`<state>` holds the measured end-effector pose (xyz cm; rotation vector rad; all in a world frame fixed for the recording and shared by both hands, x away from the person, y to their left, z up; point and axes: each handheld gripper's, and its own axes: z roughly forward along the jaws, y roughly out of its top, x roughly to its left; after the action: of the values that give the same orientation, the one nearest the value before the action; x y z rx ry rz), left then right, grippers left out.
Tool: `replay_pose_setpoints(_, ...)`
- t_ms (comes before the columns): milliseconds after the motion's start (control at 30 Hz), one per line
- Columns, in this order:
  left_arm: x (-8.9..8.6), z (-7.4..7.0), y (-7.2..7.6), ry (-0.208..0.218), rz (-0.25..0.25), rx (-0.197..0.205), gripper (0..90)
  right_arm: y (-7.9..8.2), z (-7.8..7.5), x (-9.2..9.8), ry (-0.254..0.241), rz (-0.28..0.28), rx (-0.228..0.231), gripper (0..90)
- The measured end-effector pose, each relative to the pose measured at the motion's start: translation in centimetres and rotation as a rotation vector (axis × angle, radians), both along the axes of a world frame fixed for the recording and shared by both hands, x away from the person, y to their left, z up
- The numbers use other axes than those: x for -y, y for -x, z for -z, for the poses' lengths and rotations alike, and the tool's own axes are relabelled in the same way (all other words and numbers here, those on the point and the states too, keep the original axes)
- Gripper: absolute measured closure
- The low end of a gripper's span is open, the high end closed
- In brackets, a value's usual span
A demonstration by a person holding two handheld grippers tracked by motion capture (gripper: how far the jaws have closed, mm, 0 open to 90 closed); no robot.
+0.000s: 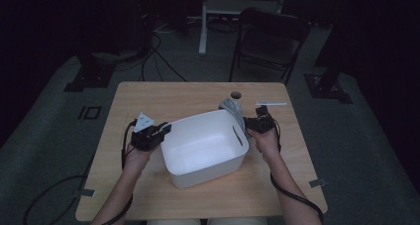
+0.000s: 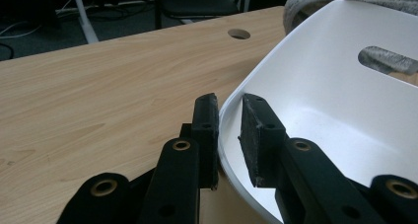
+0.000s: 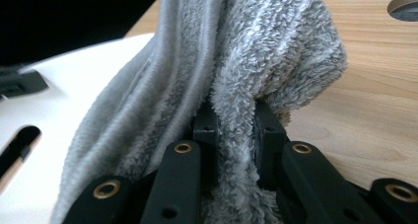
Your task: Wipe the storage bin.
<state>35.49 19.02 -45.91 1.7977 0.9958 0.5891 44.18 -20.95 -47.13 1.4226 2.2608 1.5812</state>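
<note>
— So where do things stand on the light wooden counter (image 1: pixel 148 93)?

— Roughly in its middle sits a white rectangular plastic tub (image 1: pixel 205 148) with slot handles in its end walls. The left claw (image 1: pixel 165 129) has the tub's left rim between its jaws, one jaw outside the wall and one inside (image 2: pixel 229 135), clamped onto the plastic.

— And the right one?

— The right claw (image 1: pixel 252 122) is at the tub's far right corner, pinched tight on a fluffy grey towel (image 3: pixel 236 86). The fabric bulges between both jaws and hangs bunched against the tub's outer wall.

— Is the towel inside the tub?

— Not quite; from above, the towel (image 1: pixel 232 107) lies heaped at the far right corner, touching the rim, beside a round hole in the counter (image 1: pixel 236 94).

— Anything else nearby?

— Behind the counter stands a dark folding chair (image 1: pixel 270 39).
</note>
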Motion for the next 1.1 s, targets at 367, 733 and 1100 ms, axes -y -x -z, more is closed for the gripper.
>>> replay_pose_setpoints(367, 0.0, 0.0, 0.0, 0.003, -0.001, 0.003, 77.1, -1.2, 4.4, -1.4, 0.147, 0.001, -0.101, 77.9)
replay_pose_setpoints(733, -0.1, 0.0, 0.0, 0.005, 0.007, 0.001, 77.1, -1.0, 5.6, -0.3, 0.048, 0.024, -0.137, 77.1)
replay_pose_setpoints(1100, 0.0, 0.0, 0.1, -0.001, 0.005, 0.002, 77.1, 4.7, 2.6, 4.5, -0.111, 0.044, -0.053, 76.9)
